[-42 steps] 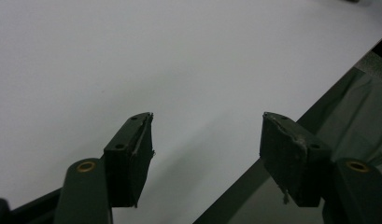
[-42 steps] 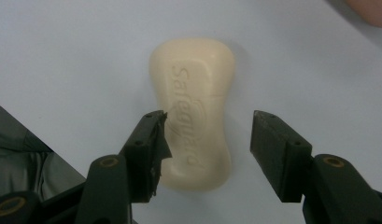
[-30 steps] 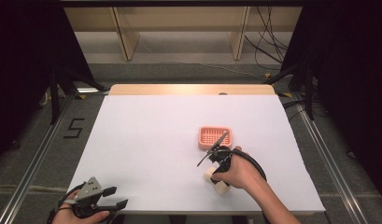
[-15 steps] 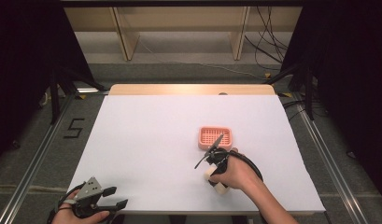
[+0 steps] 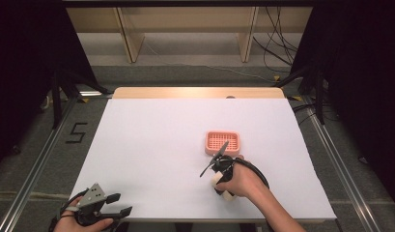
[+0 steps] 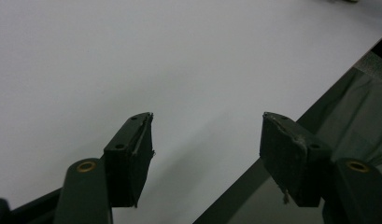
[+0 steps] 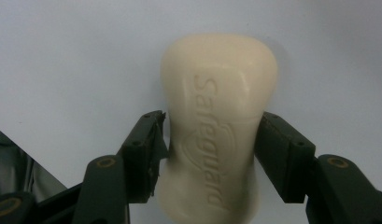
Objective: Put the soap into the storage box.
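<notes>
Right gripper (image 7: 211, 140) jaws hugging the soap bar (image 7: 216, 126), its near end cut off

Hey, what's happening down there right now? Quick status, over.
Right tongs closing on the soap bar, a pad at each side. Left tongs open, nothing between them, at the table's near edge. Pink soap dish just beyond the soap, path clear.

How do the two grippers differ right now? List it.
The right gripper has a cream soap bar between its jaws, their pads against its sides after closing further; the left gripper is open, with nothing between its jaws. The right gripper sits near the pink soap dish; the left gripper waits at the table's near corner. Both have black jaws.
</notes>
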Motion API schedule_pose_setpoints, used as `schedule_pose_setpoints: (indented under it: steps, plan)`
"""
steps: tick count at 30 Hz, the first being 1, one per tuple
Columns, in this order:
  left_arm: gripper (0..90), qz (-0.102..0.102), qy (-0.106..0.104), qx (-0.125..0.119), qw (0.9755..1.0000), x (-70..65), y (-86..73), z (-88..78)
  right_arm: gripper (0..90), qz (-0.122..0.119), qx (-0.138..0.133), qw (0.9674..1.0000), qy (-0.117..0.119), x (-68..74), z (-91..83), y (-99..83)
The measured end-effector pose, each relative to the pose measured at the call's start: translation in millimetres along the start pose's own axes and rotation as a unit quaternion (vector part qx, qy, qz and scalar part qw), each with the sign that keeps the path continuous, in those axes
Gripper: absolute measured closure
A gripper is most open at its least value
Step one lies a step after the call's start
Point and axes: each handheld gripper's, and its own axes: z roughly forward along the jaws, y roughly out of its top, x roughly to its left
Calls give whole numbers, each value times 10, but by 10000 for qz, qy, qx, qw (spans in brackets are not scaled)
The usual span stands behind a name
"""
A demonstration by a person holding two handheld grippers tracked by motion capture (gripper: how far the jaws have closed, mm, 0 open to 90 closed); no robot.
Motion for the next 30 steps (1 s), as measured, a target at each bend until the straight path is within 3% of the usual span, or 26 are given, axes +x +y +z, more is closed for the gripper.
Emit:
schedule_pose_setpoints:
  steps: [2, 4, 5, 8, 14, 16, 19, 30]
  plan:
    - [343, 64, 5, 59, 10000, 9, 2, -7, 452, 124, 77, 9999, 8, 25, 1, 4]
    - [343, -3, -8, 12, 10000, -2, 0, 0, 455, 50, 55, 10000, -29, 21, 9, 3]
    - [343, 3, -10, 19, 10000, -1, -1, 0, 460, 129, 130, 9998, 20, 36, 15, 11]
    - [343, 67, 2, 60, 10000, 10, 2, -8, 466, -2, 132, 9999, -16, 27, 32, 7]
    - [343, -13, -7, -5, 10000, -3, 0, 3, 478, 71, 205, 9998, -27, 41, 32, 22]
    - [343, -17, -7, -6, 10000, -3, 0, 3, 478, -32, 178, 9998, -67, 28, 37, 23]
    - [343, -4, -9, 1, 10000, -3, 0, 3, 478, 97, 249, 9996, -85, 55, 32, 32]
    - [343, 11, -6, 15, 10000, -2, 1, -2, 472, 64, 257, 9996, -86, 55, 37, 38]
